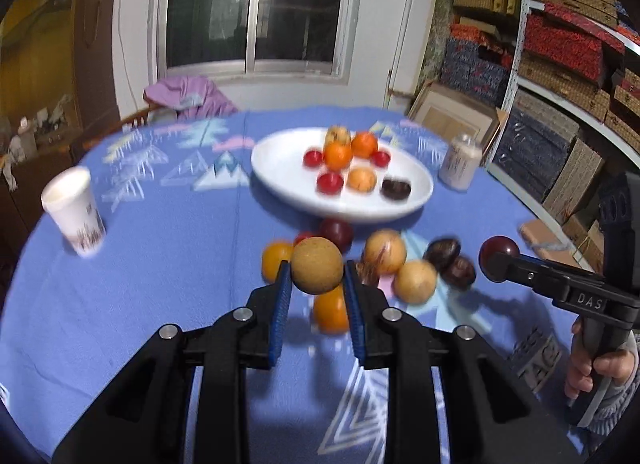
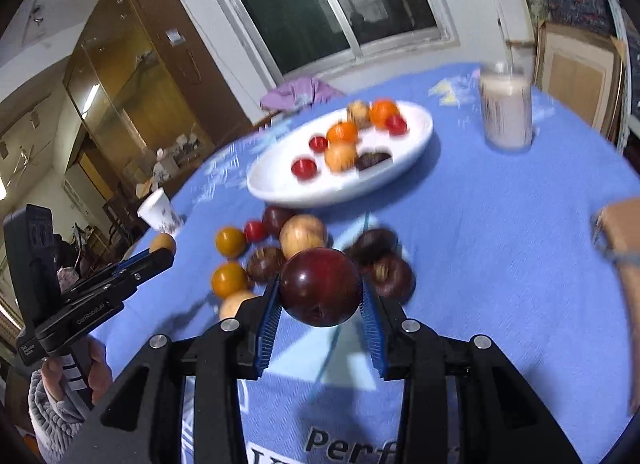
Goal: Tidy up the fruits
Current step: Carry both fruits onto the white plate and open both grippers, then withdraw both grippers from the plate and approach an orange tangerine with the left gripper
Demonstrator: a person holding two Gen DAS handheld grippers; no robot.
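Near the front of the white oval plate (image 1: pixel 280 180), on a tabletop (image 1: pixel 160 264) covered with a blue patterned cloth, two hand-held tools each carry one piece of fruit above a loose pile. The left tool (image 1: pixel 316 280) is clenched on a tan, round fruit (image 1: pixel 316 264), held between its blue pads clear of the cloth. The right tool (image 2: pixel 320 304) is clenched on a dark red plum-like fruit (image 2: pixel 319 286), also lifted. Below them, just in front of the plate, lie the unsorted fruits (image 1: pixel 384 256): orange, tan, red and dark brown ones, bunched close together. On the plate already rest several fruits (image 1: pixel 344 164), small red ones, orange ones, tan ones and a dark brown one, gathered toward the plate's right half. A paper cup (image 1: pixel 76 212) stands well to the left of the plate, and a pale jar (image 1: pixel 460 162) just to its right.

The step in hand looks like carrying both fruits from pile to plate. The next move likely calls for bringing each tool forward over a bare part of the plate, lowering gently, then releasing so the round fruit does not roll off.
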